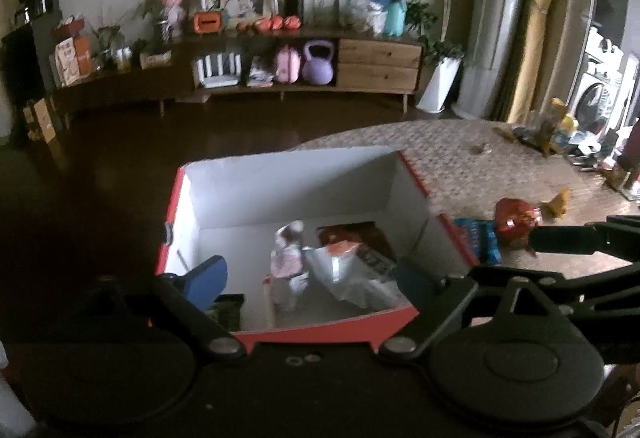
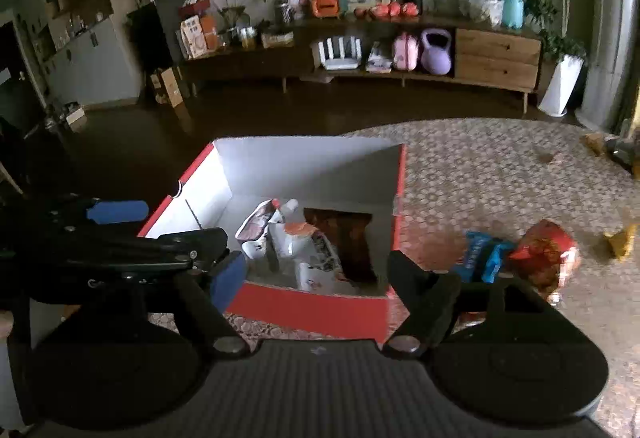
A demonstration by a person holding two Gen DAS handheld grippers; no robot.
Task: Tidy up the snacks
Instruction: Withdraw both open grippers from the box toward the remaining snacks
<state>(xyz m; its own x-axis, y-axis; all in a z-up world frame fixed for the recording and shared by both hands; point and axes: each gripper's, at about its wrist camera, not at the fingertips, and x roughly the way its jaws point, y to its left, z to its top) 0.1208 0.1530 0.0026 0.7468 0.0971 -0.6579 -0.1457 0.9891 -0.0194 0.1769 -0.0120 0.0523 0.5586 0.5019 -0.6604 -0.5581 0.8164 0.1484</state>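
- A living room with a dark glossy floor; a long wooden sideboard stands along the far wall, a rounded lilac kettlebell in one of its open bays
- Nearer lies a table surface covered in a small tiled, honeycomb-like pattern
- On it stands an open rectangular cardboard box, red outside, plain white inside, its walls straight and stiff
- Inside the box lie crinkly snack packets: a pink-and-white pouch standing upright, a glossy white bag touching it, a dark brown flat pack behind
- Outside, just right of the box, a blue wrapper lies beside a shiny red bag, puffed and creased
- The left gripper hangs over the box, blue-padded jaws spread wide, nothing between them
- The right gripper hangs at the box's near wall, jaws likewise parted and empty
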